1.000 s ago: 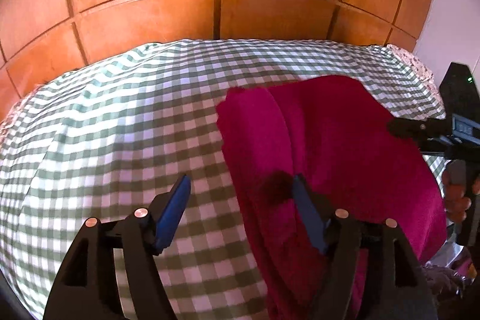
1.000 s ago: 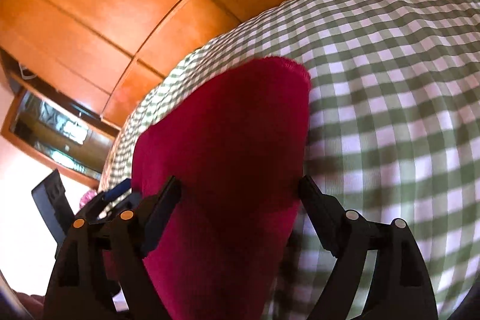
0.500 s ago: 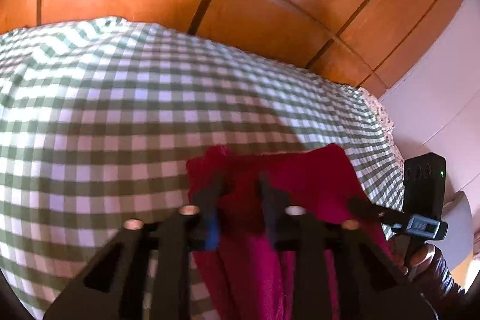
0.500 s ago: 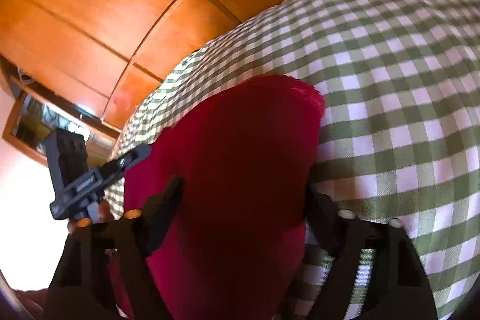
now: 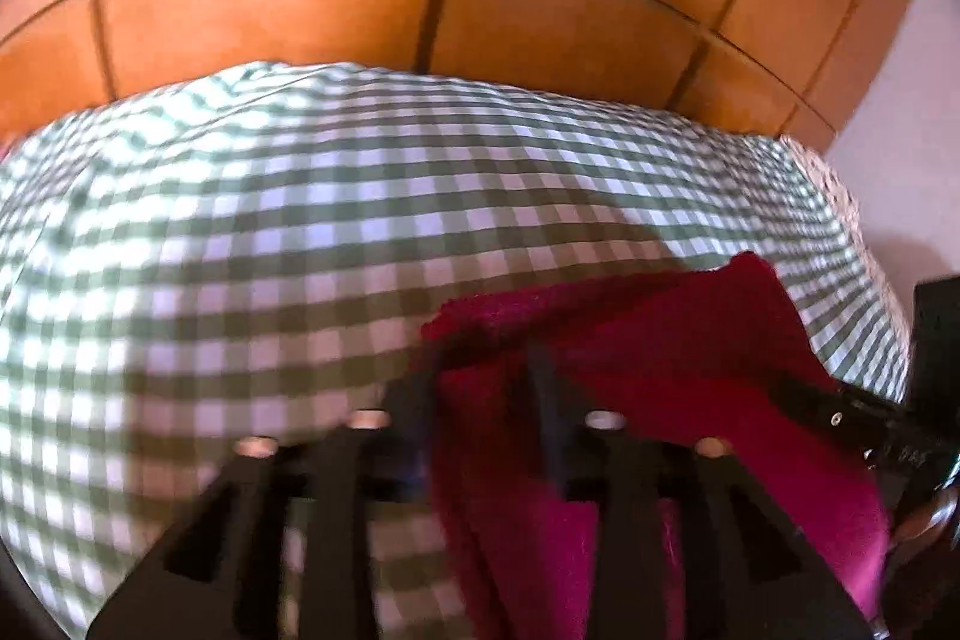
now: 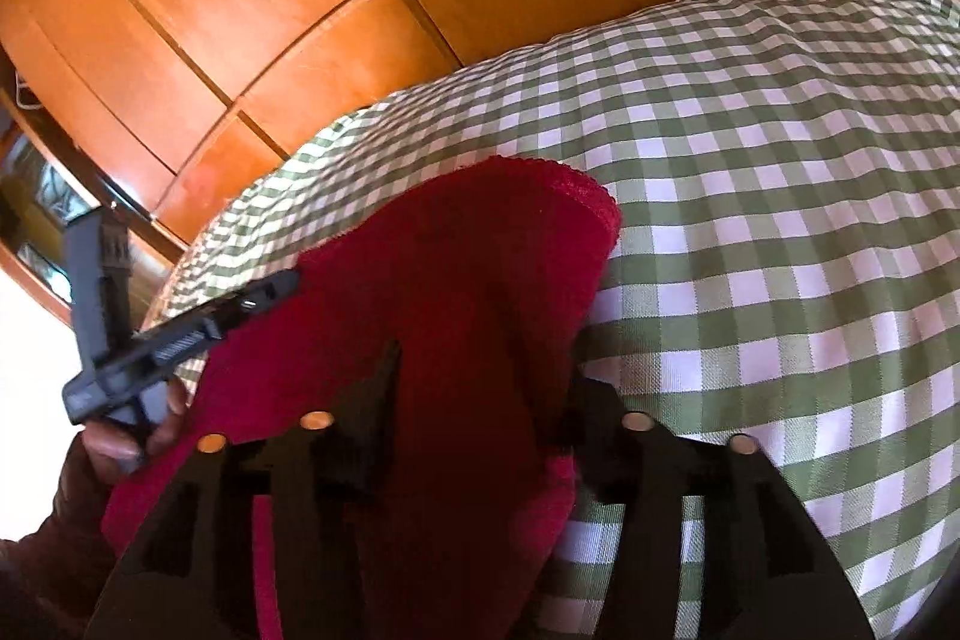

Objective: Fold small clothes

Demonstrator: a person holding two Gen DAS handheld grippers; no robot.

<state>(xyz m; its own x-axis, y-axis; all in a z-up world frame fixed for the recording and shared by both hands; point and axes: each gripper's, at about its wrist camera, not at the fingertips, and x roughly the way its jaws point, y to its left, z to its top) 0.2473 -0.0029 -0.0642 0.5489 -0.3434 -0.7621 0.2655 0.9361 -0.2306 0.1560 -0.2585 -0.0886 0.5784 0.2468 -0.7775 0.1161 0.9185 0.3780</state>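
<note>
Now the red cloth (image 5: 690,400) is seen lying on the green-checked bed cover (image 5: 300,250), its near part passing under and between both sets of tongs. The left tongs (image 5: 480,388) have just been opening again after a brief squeeze half a second ago, when they were nearly shut on the cloth's upper left corner; a fold of the fabric is still found between their fingers, but through the blur it cannot be told whether the pads press on it. The right tongs (image 6: 480,388) have been narrowed from a wider spread and then eased slightly outward; they are held apart with the cloth's right edge between them, and whether it is pinched cannot be told. The left tongs' view has been swung so that the cloth's far corner now sits just ahead of them. This is judged to mean a released or reset hold on the left, so the fold is probably not yet carried over. Wooden panels (image 6: 300,10) are seen beyond the bed.
</note>
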